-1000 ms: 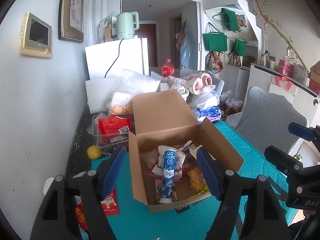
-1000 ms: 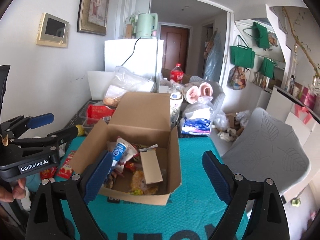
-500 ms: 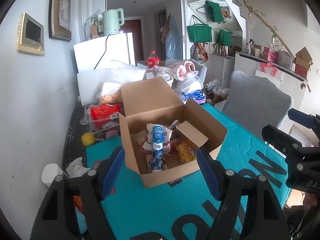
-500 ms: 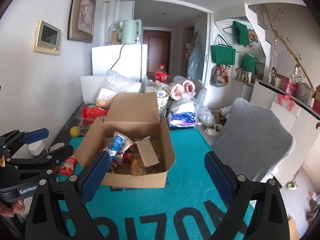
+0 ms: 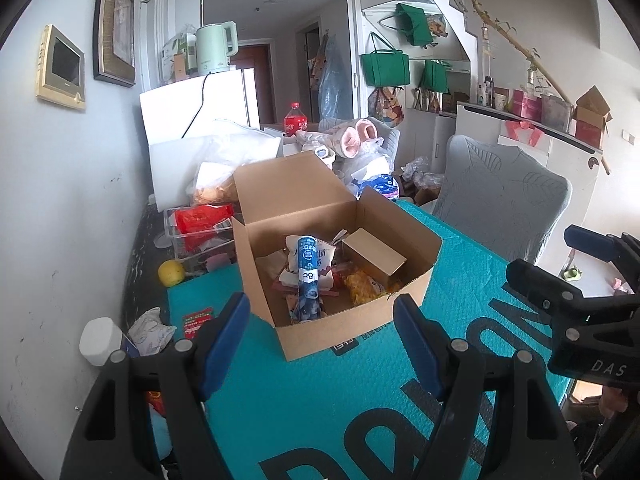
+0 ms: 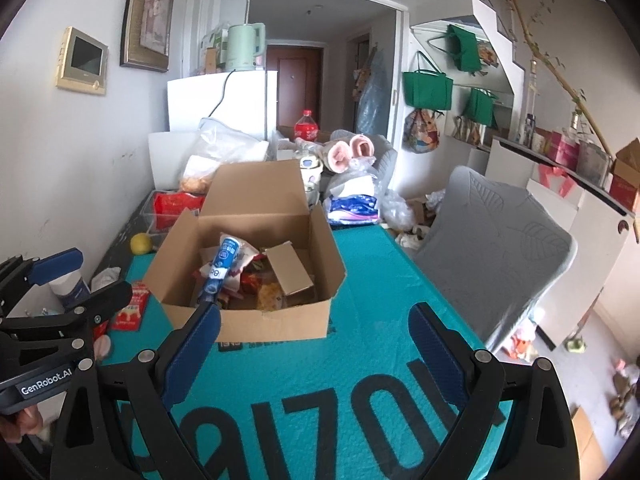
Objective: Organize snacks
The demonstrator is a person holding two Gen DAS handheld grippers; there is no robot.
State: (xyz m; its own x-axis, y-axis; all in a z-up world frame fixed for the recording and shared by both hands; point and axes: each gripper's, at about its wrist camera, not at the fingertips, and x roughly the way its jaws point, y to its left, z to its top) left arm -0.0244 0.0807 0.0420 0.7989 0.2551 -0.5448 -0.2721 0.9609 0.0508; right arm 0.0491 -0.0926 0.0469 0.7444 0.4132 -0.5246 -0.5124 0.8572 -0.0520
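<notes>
On a teal mat (image 5: 320, 400) printed with large dark letters, an open cardboard box (image 5: 332, 264) holds a jumble of snacks (image 6: 256, 280), its back flap standing upright and a smaller inner flap folded inward at the right. A blue-and-white tube (image 5: 307, 276) with a round blue cap lies on top of crinkled packets of red, orange and white; its long axis runs front to back in the left wrist view, cap end raised and leaning toward the box's back wall. The left gripper (image 5: 320, 336) hangs just short of the box's near corner, fingers spread and empty. The right gripper (image 6: 316, 344) sits beside it over bare mat, its fingers having just widened further, nothing between them. Left of the box, a yellow ball (image 5: 171, 273) and a red packet (image 6: 130, 312) lie near the wall.
</notes>
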